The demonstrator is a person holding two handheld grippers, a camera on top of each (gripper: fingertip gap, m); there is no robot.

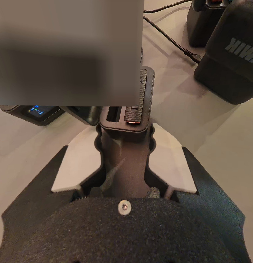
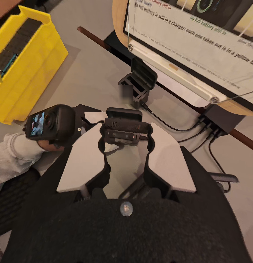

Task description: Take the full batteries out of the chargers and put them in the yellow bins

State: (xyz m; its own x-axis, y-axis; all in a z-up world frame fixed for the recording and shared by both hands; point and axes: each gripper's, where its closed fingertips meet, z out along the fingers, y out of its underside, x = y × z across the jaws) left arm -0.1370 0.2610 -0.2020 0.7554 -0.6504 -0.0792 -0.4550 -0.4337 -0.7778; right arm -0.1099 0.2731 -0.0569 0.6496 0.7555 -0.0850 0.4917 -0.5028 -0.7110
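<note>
My left gripper (image 1: pixel 124 132) is shut on the body of a black charger (image 1: pixel 123 128) and steadies it on the table. The charger shows one empty slot (image 1: pixel 113 113) and a textured black battery (image 1: pixel 135 112) with an orange end beside it. A blurred patch hides the rest. In the right wrist view my right gripper (image 2: pixel 125 128) is closed on the two ends of that battery (image 2: pixel 124 126), just above the open charger (image 2: pixel 123 138). The left gripper (image 2: pixel 51 122) shows at the left. A yellow bin (image 2: pixel 37 68) holding several black batteries stands at the upper left.
A second open charger (image 2: pixel 138 88) with empty slots stands behind. More black chargers (image 1: pixel 229 64) are at the right, and a device with a lit screen (image 1: pixel 36 112) at the left. Cables (image 2: pixel 165 125) run to a hub under a wooden sign board (image 2: pixel 194 42). My hands' fingertips stand some 15 cm from each other.
</note>
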